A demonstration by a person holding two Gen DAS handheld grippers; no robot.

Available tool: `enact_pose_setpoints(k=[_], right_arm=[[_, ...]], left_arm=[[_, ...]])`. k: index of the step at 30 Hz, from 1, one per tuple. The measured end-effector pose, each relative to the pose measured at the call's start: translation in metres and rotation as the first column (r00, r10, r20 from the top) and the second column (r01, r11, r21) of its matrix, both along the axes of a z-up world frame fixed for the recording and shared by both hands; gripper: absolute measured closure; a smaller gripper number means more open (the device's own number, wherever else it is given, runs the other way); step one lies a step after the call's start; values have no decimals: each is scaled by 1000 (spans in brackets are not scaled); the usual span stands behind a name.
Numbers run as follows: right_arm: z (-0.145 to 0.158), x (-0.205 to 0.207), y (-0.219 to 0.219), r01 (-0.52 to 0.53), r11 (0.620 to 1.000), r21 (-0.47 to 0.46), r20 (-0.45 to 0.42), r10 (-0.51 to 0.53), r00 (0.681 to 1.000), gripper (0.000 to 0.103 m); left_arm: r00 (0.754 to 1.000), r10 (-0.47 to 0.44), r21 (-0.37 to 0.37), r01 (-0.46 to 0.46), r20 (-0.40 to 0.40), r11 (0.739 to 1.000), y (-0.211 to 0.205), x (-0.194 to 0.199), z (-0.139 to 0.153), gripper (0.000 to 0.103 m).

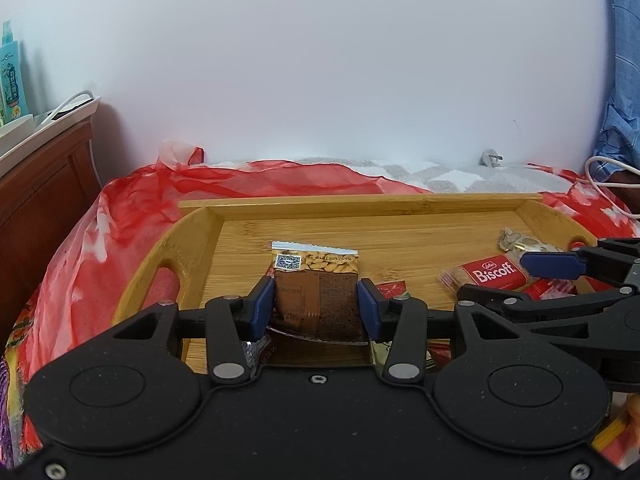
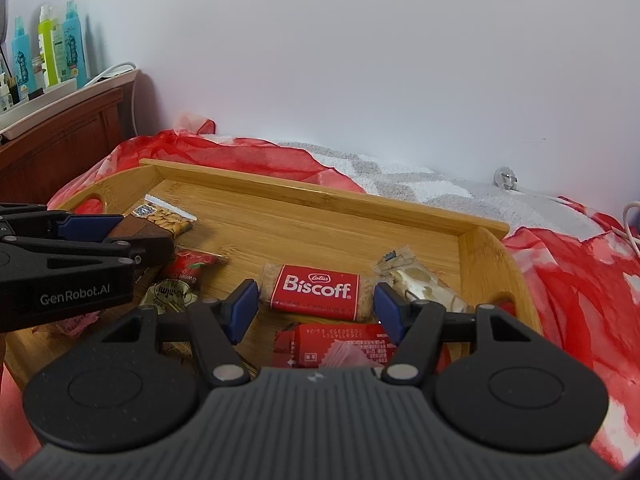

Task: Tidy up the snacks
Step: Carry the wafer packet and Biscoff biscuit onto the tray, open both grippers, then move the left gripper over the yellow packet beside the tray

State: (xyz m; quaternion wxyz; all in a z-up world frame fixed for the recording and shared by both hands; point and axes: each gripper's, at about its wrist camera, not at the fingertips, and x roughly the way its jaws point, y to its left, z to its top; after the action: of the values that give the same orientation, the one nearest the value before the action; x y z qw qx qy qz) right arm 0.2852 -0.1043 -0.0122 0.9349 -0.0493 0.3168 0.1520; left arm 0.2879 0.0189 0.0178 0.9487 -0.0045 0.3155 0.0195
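The red biscuit packet in the bamboo tray reads "Lotus Biscoff" in white letters. To its left, the black left gripper carries the white mark "GenRobot.AI" on its side. The peanut packet shows a QR code at its top corner and a printed date, too blurred to read. A red wrapper left of the Biscoff packet shows "Sweet"; the pale packet below it has inverted lettering I cannot read.

Brown peanut packet upright, red Biscoff packet flat
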Motion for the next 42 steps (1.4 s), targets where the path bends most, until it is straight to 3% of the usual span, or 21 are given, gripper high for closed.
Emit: enact_pose_setpoints(k=[5, 12, 18, 32, 42], right_arm=[[0, 0, 0, -1, 1000, 5, -1, 1, 1000, 35], [6, -8, -4, -2, 1000, 23, 43, 1, 999, 23], [14, -22, -13, 42, 997, 69, 64, -46, 997, 21], [49, -101, -20, 71, 988, 134, 171, -93, 981, 11], [49, -166, -24, 89, 978, 189, 185, -125, 975, 6]], left_arm=[[1000, 3, -2, -3, -1, 1000, -1, 0, 0, 57], [1000, 4, -1, -4, 16, 1000, 2, -9, 13, 29], [999, -25, 2, 25, 30, 1000, 3, -29, 31, 18], [995, -82, -8, 82, 49, 997, 9, -115, 63, 9], [992, -118, -8, 119, 50, 993, 16, -190, 65, 6]])
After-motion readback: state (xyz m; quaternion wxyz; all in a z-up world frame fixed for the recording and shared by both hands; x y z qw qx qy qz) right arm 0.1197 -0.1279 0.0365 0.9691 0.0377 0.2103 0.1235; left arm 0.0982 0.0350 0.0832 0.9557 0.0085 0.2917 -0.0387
